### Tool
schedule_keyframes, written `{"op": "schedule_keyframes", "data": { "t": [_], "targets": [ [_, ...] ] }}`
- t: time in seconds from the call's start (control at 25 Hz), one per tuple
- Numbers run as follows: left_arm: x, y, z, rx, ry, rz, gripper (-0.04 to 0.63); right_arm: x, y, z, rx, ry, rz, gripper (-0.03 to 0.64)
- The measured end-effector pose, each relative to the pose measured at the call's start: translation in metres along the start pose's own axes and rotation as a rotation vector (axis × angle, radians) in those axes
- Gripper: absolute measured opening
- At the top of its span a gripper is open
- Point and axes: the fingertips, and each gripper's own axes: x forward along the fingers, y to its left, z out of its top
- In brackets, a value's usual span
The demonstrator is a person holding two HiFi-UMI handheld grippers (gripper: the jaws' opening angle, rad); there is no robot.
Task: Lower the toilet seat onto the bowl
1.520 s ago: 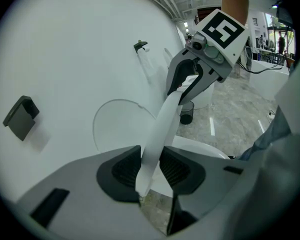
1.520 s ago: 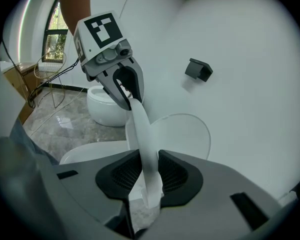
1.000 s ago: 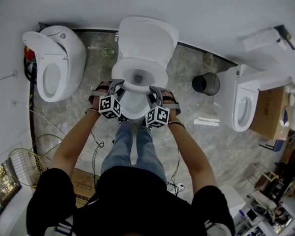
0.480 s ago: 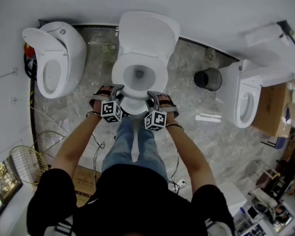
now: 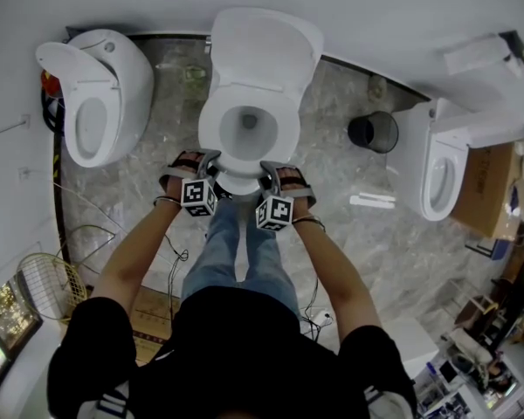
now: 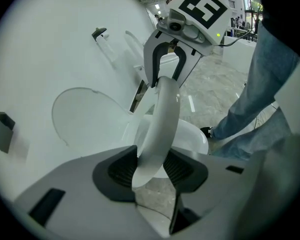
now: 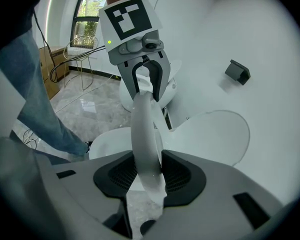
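The white toilet seat [image 5: 211,129] lies low over the bowl of the middle toilet, and its lid [image 5: 264,46] stands up against the wall. My left gripper [image 5: 211,159] holds the seat's front rim on the left and my right gripper [image 5: 269,168] holds it on the right. In the left gripper view the seat rim [image 6: 162,119] runs edge-on between the dark pads of the left gripper [image 6: 150,166], with the bowl [image 6: 192,136] just beneath. In the right gripper view the rim [image 7: 144,129] fills the gap between the pads of the right gripper [image 7: 150,171].
Another toilet [image 5: 96,103] stands at the left and a third [image 5: 441,168] at the right. A black bin [image 5: 373,132] sits between the middle and right toilets. My jeans-clad legs [image 5: 240,251] are right in front of the bowl. Cables [image 5: 170,260] trail on the marble floor.
The seat has swung down toward the bowl with both grippers on its front rim. Both grippers have drawn slightly nearer to me.
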Motion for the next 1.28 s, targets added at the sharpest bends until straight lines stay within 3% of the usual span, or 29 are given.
{"op": "schedule_keyframes", "data": {
  "t": [0.64, 0.8, 0.92, 1.0, 1.12, 1.2, 1.28],
  "targets": [
    [0.016, -0.047, -0.015, 0.074, 0.056, -0.044, 0.175, 0.013, 0.048, -0.009, -0.011, 0.028, 0.043, 0.176],
    [0.018, -0.051, -0.018, 0.078, 0.060, -0.042, 0.178, 0.012, 0.053, -0.012, 0.093, 0.042, 0.039, 0.198],
    [0.020, -0.054, -0.018, 0.081, 0.063, -0.047, 0.181, -0.003, 0.053, -0.015, 0.322, 0.044, 0.028, 0.237],
    [0.022, -0.057, -0.019, 0.086, 0.068, -0.052, 0.183, -0.016, 0.060, -0.020, 0.538, 0.037, 0.040, 0.249],
    [0.023, -0.062, -0.021, 0.084, 0.073, -0.065, 0.186, -0.028, 0.086, -0.034, 1.017, 0.012, 0.132, 0.257],
    [0.025, -0.066, -0.023, 0.085, 0.077, -0.070, 0.189, -0.029, 0.104, -0.041, 1.404, -0.049, 0.237, 0.268],
    [0.026, -0.070, -0.024, 0.086, 0.082, -0.082, 0.193, -0.025, 0.114, -0.045, 1.722, -0.136, 0.324, 0.284]
  ]
}}
